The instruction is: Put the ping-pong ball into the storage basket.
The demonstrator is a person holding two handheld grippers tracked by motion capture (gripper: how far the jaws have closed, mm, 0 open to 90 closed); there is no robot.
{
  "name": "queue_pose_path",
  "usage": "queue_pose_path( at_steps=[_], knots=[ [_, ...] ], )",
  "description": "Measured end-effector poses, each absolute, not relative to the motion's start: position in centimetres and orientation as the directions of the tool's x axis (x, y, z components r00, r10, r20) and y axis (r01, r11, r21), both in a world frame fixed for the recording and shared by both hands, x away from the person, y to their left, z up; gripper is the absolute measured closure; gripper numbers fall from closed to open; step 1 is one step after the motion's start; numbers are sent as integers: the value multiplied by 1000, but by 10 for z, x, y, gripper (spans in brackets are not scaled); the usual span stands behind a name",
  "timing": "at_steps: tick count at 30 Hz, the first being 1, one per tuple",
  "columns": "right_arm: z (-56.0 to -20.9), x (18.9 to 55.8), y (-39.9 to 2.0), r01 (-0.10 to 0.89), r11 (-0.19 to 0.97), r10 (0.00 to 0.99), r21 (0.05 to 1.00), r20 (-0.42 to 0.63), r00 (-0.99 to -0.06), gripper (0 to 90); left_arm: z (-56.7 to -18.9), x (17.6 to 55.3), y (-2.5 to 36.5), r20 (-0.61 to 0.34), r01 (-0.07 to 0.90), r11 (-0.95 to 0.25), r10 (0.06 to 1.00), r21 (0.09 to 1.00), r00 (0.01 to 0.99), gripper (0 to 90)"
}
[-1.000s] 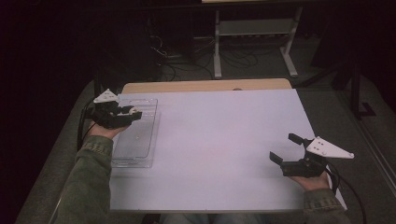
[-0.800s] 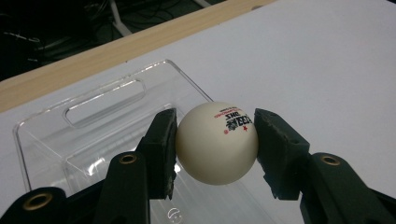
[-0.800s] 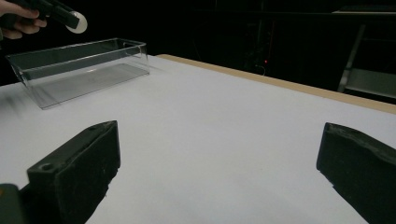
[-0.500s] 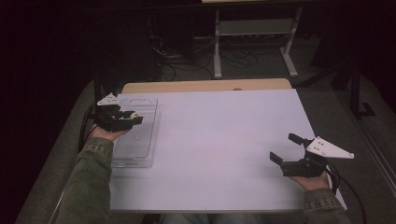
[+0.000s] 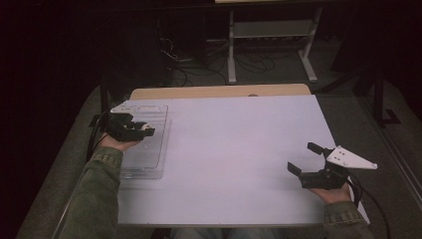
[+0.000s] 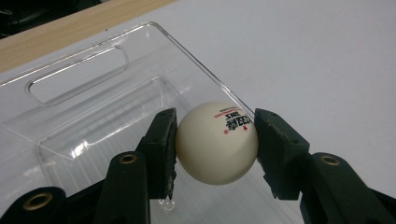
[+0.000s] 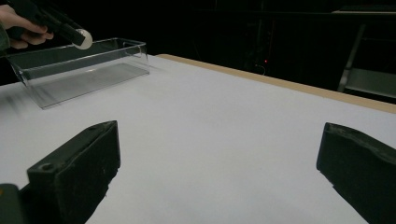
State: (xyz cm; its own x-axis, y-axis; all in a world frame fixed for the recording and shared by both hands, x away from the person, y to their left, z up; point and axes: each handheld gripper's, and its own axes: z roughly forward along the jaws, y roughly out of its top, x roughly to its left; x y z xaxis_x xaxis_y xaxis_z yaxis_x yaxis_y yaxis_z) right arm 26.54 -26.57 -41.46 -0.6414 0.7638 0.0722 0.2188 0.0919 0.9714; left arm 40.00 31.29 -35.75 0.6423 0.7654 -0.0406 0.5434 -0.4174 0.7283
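A clear plastic bin [image 5: 144,149] sits at the left edge of the white counter [image 5: 234,149], a bare wooden strip [image 5: 219,91] showing beyond its far end. Above the bin's open top, the left claw [image 6: 215,142] clamps a white table-tennis ball [image 6: 217,142] between its pads, the hand palm-up beneath it. Well apart, near the counter's right front corner, the right claw [image 5: 304,159] rests low with jaws spread wide, gripping nothing.
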Motion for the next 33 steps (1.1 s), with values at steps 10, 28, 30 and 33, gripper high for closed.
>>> queue_pose_path(
  at_steps=[10,28,30,33],
  knots=[
    [-414,265,-266,218,91,764,972,72,-641,0,-363,404,313,-44,557,-424,767,714,640,512],
    [-414,265,-266,217,91,764,972,72,-641,0,-376,414,313,-59,609,-431,783,666,619,512],
    [-414,265,-266,217,92,764,972,71,-641,0,-377,415,313,-56,610,-439,781,660,622,512],
    [-414,265,-267,217,91,764,972,72,-641,0,-378,415,314,-59,612,-435,782,661,620,512]
  ],
)
